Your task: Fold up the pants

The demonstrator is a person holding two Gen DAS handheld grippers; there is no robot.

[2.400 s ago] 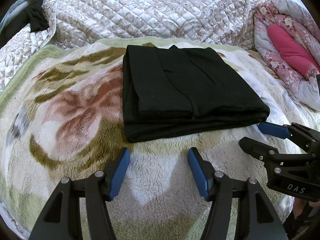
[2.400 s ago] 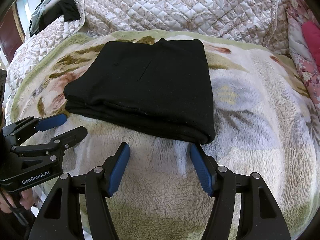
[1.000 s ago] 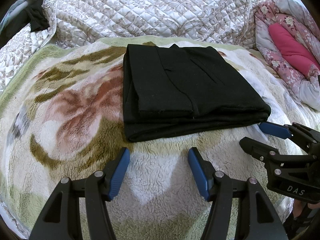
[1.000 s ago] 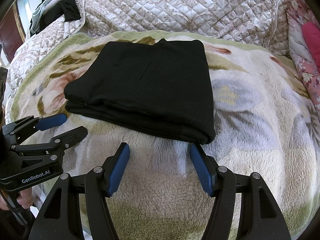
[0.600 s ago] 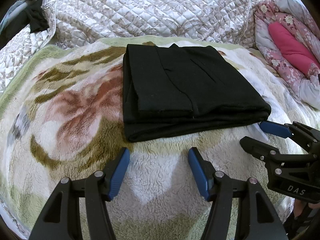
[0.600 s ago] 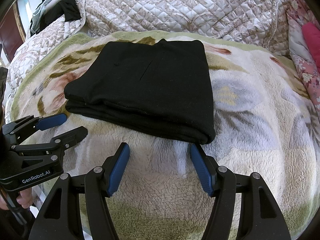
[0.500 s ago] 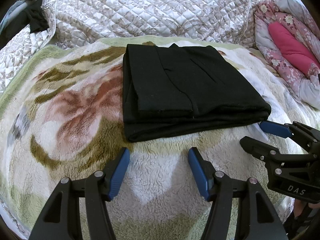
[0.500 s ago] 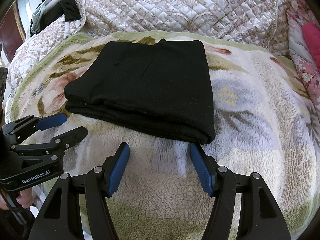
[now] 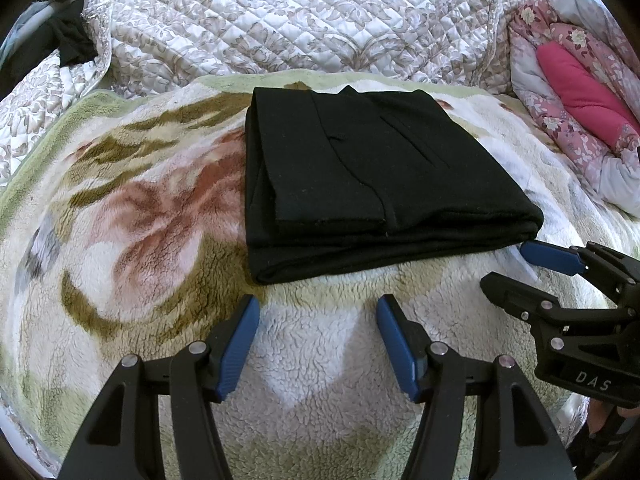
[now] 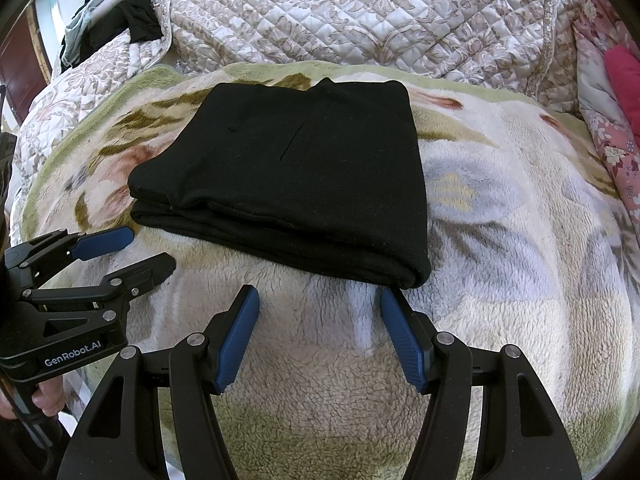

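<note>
The black pants [image 9: 360, 176] lie folded into a thick flat rectangle on a fleecy flowered blanket [image 9: 140, 220]; in the right wrist view the same black pants [image 10: 296, 176] show their layered near edge. My left gripper [image 9: 318, 312] hovers open just short of that near edge, with nothing between its blue pads. My right gripper [image 10: 320, 304] is open too, near the bundle's right front corner, and holds nothing. Each gripper shows in the other's view: the right gripper [image 9: 516, 270] at the right, the left gripper [image 10: 138, 252] at the left, both apart from the cloth.
A quilted beige cover [image 9: 300, 20] rises behind the blanket. A pink flowered quilt [image 9: 576, 92] is bunched at the right. Dark clothes [image 10: 120, 24] hang at the far left. A person's fingers [image 10: 48, 400] grip the left handle.
</note>
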